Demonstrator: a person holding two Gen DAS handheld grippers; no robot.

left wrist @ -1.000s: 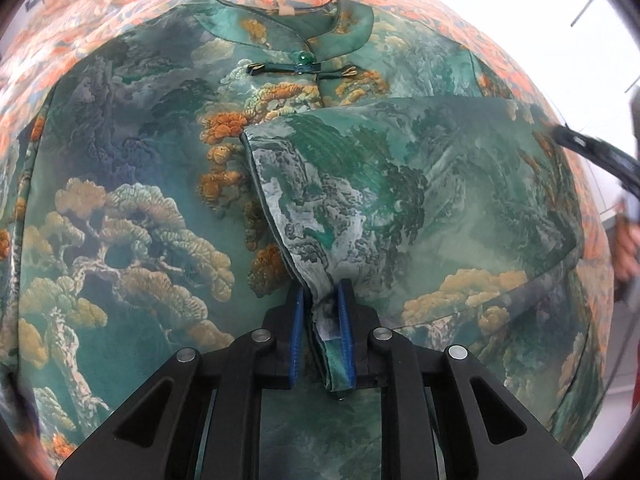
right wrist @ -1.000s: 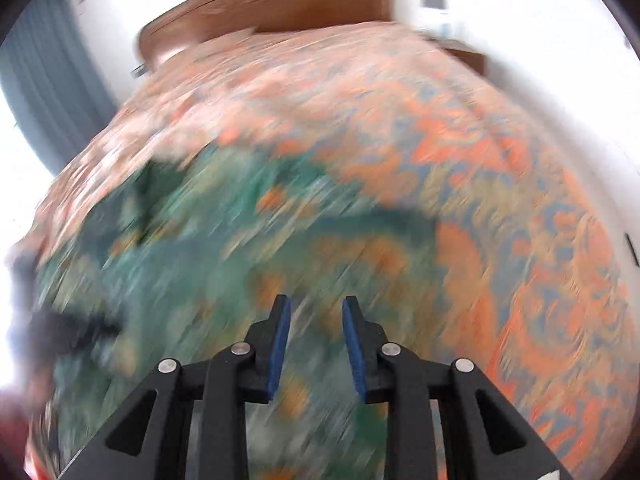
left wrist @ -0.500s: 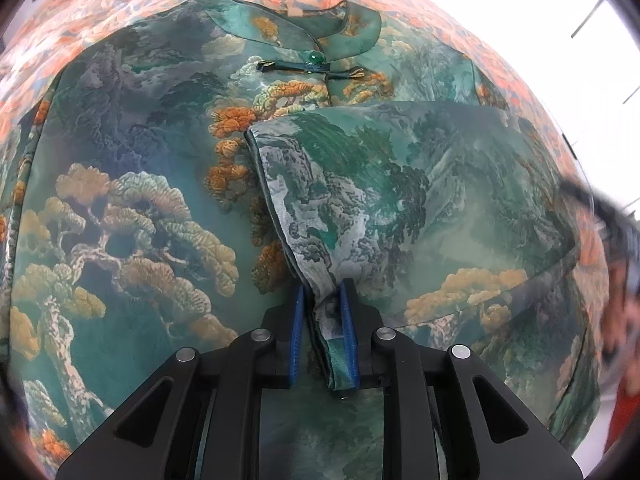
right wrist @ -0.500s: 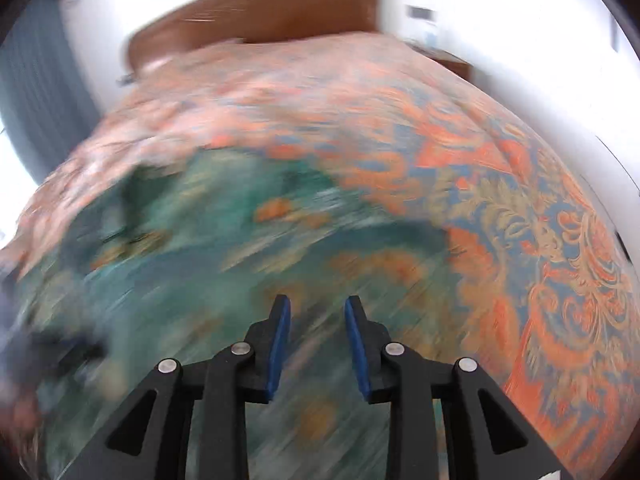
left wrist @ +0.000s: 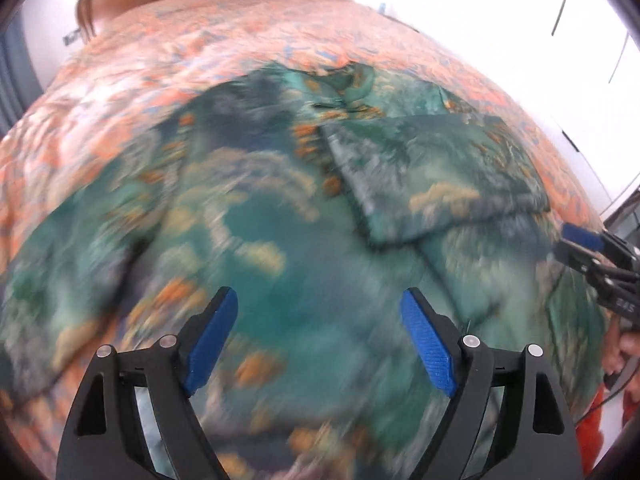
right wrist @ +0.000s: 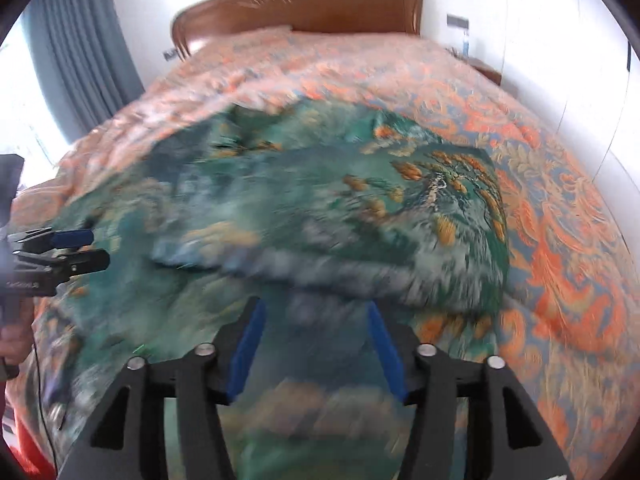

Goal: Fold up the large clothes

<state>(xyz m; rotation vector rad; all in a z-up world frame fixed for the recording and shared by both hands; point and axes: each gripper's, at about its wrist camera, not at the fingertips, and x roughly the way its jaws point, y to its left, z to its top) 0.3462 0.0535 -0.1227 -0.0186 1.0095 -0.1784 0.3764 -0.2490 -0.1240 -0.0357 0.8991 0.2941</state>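
Note:
A large green garment [left wrist: 256,216] printed with pines and mountains lies spread on the bed, collar at the far end. Its right sleeve [left wrist: 436,176] lies folded inward over the chest, and shows in the right wrist view [right wrist: 400,216] too. My left gripper [left wrist: 320,316] is open and empty, above the garment's lower middle. My right gripper [right wrist: 314,332] is open and empty, above the garment's right side below the folded sleeve; it also shows at the right edge of the left wrist view [left wrist: 576,240]. Both views are motion-blurred.
The bed has an orange and blue patterned bedspread [right wrist: 560,208] and a brown wooden headboard [right wrist: 304,4]. A grey curtain [right wrist: 80,52] hangs at left. A white wall [left wrist: 520,8] and a small bedside stand [right wrist: 484,70] lie at right.
My left gripper has let go of the folded sleeve, opened wide and drawn back and up. My right gripper has opened wider and moved in over the garment.

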